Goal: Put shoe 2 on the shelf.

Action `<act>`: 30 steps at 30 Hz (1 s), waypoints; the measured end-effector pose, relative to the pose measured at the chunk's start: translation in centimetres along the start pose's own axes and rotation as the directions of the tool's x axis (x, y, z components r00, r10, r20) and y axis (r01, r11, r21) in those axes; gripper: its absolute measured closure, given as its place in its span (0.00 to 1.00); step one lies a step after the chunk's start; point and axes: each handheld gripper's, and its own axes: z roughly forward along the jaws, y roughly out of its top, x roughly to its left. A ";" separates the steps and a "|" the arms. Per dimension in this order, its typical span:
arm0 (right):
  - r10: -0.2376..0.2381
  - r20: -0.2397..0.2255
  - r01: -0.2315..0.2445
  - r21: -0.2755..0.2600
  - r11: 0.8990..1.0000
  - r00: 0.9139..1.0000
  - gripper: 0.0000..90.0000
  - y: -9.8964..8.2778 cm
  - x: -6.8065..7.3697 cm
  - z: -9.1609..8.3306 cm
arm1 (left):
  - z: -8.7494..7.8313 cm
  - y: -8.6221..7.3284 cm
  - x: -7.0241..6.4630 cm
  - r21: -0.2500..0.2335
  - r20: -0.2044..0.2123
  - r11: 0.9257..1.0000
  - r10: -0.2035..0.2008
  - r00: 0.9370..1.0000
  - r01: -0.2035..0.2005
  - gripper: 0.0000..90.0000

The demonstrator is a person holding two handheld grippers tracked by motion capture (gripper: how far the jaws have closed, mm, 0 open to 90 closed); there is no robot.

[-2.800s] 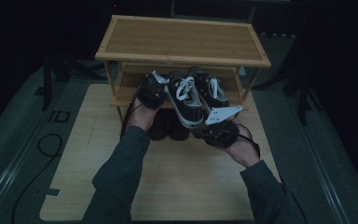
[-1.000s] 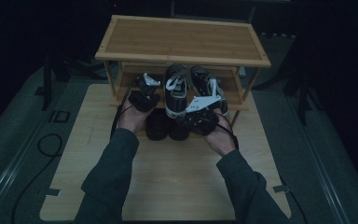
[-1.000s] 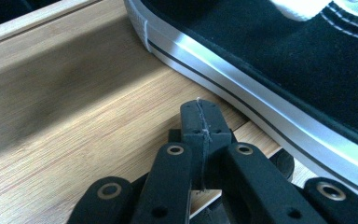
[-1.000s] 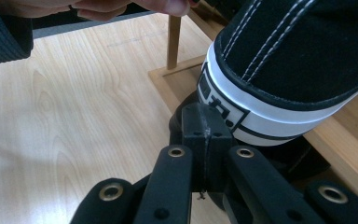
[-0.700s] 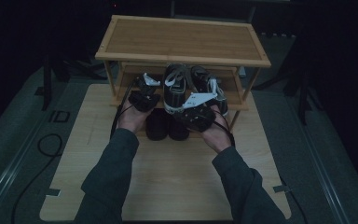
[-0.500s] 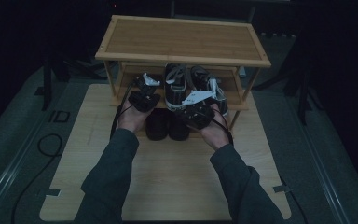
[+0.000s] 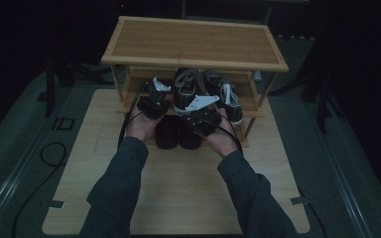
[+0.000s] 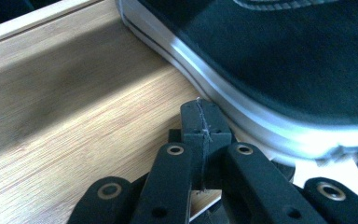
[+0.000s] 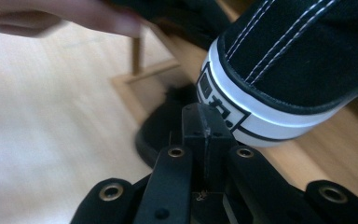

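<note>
Two black sneakers with white soles and laces, one [image 7: 186, 89] beside the other [image 7: 224, 95], rest on the middle shelf of a wooden shoe rack [image 7: 193, 42]. My left gripper [image 7: 156, 92] sits on that shelf to the left of the pair. Its jaws are shut with nothing in them [image 8: 200, 120], and a sneaker's white sole edge [image 8: 242, 116] lies right beside the tip. My right gripper [image 7: 198, 106] is at the front of the left sneaker's heel [image 9: 270, 79], shut and empty [image 9: 206, 122]; whether it touches I cannot tell.
A pair of dark shoes [image 7: 178, 133] stands on the rack's bottom level under my hands. The rack sits on a light wooden board [image 7: 188, 193]. A black cable [image 7: 49, 153] lies on the floor at the left. The other hand [image 9: 74, 16] crosses the right gripper view.
The sneakers, earlier out in front of the rack, now lie deeper on the middle shelf. Both hands have gone forward to the rack, and the right gripper has edged left behind the heel.
</note>
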 end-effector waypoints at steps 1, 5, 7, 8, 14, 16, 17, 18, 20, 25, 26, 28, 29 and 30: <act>0.026 -0.009 -0.026 -0.012 1.000 1.000 1.00 -0.1 -0.3 0.0 | 0.0 0.0 0.0 0.001 0.002 1.000 0.001 1.000 -0.001 1.00; 0.017 -0.017 -0.017 -0.011 1.000 1.000 1.00 -0.2 -0.4 0.0 | 0.0 0.0 0.1 0.000 0.005 1.000 0.000 1.000 0.000 1.00; 0.028 -0.031 -0.029 -0.011 1.000 0.999 1.00 -0.2 -0.6 0.0 | 0.0 0.0 0.0 -0.001 0.002 1.000 0.002 1.000 -0.002 1.00; 0.031 -0.035 -0.032 -0.012 0.999 0.999 0.99 -0.3 -0.6 -0.1 | 0.0 0.0 -0.1 -0.001 -0.001 1.000 0.002 1.000 -0.002 1.00; 0.039 -0.065 -0.039 -0.004 0.999 0.997 0.96 -1.3 -1.1 -1.0 | 0.0 -0.1 0.0 -0.006 0.002 1.000 -0.004 1.000 0.004 1.00; 0.035 -0.071 -0.035 -0.002 0.999 0.997 0.96 -1.7 -1.2 -1.2 | 0.0 -0.1 0.0 -0.006 0.001 1.000 -0.004 1.000 0.004 1.00; 0.031 -0.077 -0.031 0.003 1.000 0.997 0.95 -1.8 -1.2 -1.3 | 0.0 -0.1 0.0 -0.006 0.000 1.000 -0.004 1.000 0.004 1.00; 0.033 -0.087 -0.033 0.007 0.999 0.996 0.95 -1.9 -1.1 -1.5 | 0.0 -0.1 0.0 -0.008 0.002 1.000 -0.006 1.000 0.006 1.00; 0.027 -0.087 -0.026 0.008 1.000 0.996 0.95 -2.1 -1.0 -1.9 | 0.0 -0.1 0.0 -0.008 0.001 1.000 -0.006 1.000 0.006 1.00; 0.028 -0.092 -0.027 0.006 1.000 0.995 0.94 -2.9 -1.3 -2.9 | 0.0 -0.1 0.0 -0.008 0.003 1.000 -0.009 1.000 0.009 1.00; 0.031 -0.097 -0.031 0.003 1.000 0.995 0.93 -3.0 -1.4 -3.1 | 0.0 -0.1 0.0 -0.008 0.003 1.000 -0.009 1.000 0.009 1.00; 0.046 -0.112 -0.047 -0.005 0.999 0.993 0.92 -3.4 -1.5 -3.4 | 0.0 -0.1 0.1 -0.008 0.004 1.000 -0.011 1.000 0.011 1.00; 0.051 -0.119 -0.053 -0.008 0.999 0.992 0.92 -3.6 -1.6 -3.6 | 0.0 -0.1 0.1 -0.008 0.004 1.000 -0.011 1.000 0.011 1.00; 0.052 -0.121 -0.053 -0.008 0.999 0.991 0.93 -3.8 -1.7 -3.8 | 0.0 -0.1 0.1 -0.008 0.005 1.000 -0.012 1.000 0.012 1.00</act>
